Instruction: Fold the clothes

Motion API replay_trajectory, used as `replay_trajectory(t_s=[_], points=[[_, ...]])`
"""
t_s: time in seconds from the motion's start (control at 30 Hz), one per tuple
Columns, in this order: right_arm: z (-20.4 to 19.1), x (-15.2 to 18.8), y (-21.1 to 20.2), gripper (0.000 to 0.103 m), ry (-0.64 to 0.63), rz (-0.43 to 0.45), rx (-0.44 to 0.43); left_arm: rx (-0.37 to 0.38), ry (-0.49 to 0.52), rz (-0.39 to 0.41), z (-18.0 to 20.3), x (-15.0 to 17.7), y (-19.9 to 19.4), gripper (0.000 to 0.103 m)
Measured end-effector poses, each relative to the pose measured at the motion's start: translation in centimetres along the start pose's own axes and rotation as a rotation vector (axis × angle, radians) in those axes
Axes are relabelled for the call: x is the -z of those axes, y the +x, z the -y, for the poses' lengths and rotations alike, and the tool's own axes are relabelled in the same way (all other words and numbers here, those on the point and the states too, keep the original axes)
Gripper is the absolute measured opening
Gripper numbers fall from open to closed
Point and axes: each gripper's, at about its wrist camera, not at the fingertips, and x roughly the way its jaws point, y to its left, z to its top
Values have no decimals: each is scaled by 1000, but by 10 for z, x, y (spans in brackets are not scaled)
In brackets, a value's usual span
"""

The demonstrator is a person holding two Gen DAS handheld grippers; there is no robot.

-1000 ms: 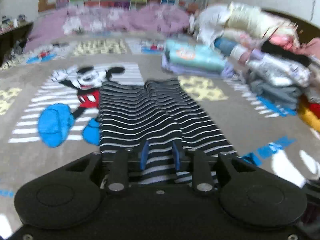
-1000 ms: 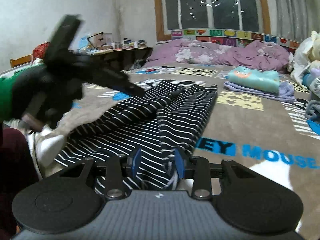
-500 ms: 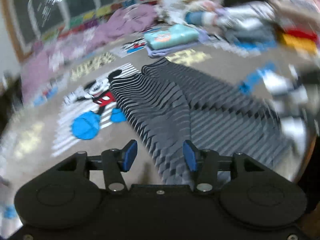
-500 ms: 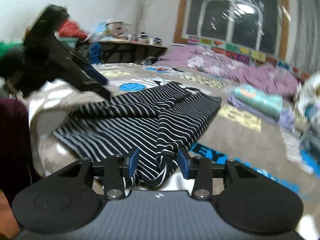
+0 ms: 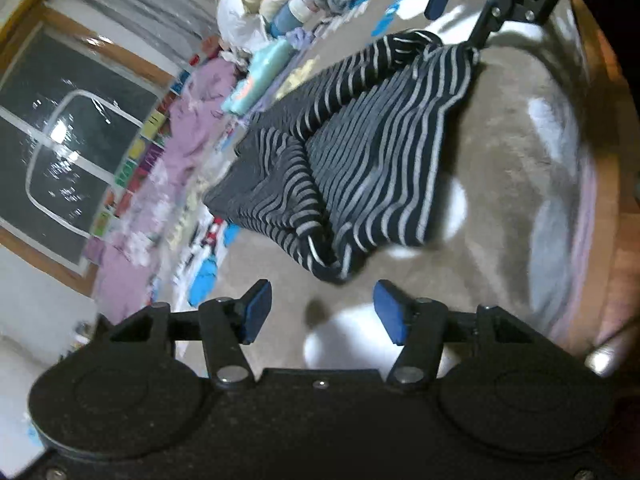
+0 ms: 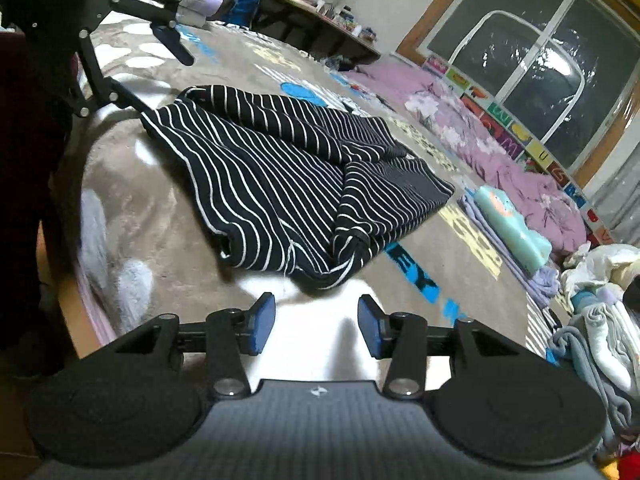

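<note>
A black garment with thin white stripes (image 6: 288,184) lies partly folded on the bed blanket; it also shows in the left wrist view (image 5: 360,160). My left gripper (image 5: 322,316) is open and empty, just short of the garment's near corner. My right gripper (image 6: 316,322) is open and empty, just short of the opposite corner. Each gripper shows in the other's view: the right one (image 5: 496,12) at the far edge of the garment, the left one (image 6: 132,40) at the garment's far left corner.
The grey cartoon-print blanket (image 6: 140,184) covers the bed. A folded teal and lavender stack (image 6: 516,232) lies to the right. A pile of unfolded clothes (image 6: 596,320) sits at far right. A pink quilt (image 6: 500,152) lies under the window. The wooden bed edge (image 5: 612,208) is close.
Both grippers have let go of the striped garment, opened, and pulled back from it. The garment now lies folded over on the blanket. The left view has swung round sharply.
</note>
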Motion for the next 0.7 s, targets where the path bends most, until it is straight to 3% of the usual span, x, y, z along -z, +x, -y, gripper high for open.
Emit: replay_trajectory(t_s=[0.2,0.3,0.33,0.5,0.7], points=[[-14,-1,16,56,-100,66,87,-57,49,50,2,-3,19,59],[-11,-2,19,55,-78,70,90,-80,40,55,4,-3,16,58],[-9,-2,20,54,-66,68,87,-80,32,56,5,-3,15,53],[1,-9,13,23,-8,94,65,-71,10,55,9,-8,14,15],[13,-18,4,19,62,128,38,10,-256,82,-40,-17,5,13]])
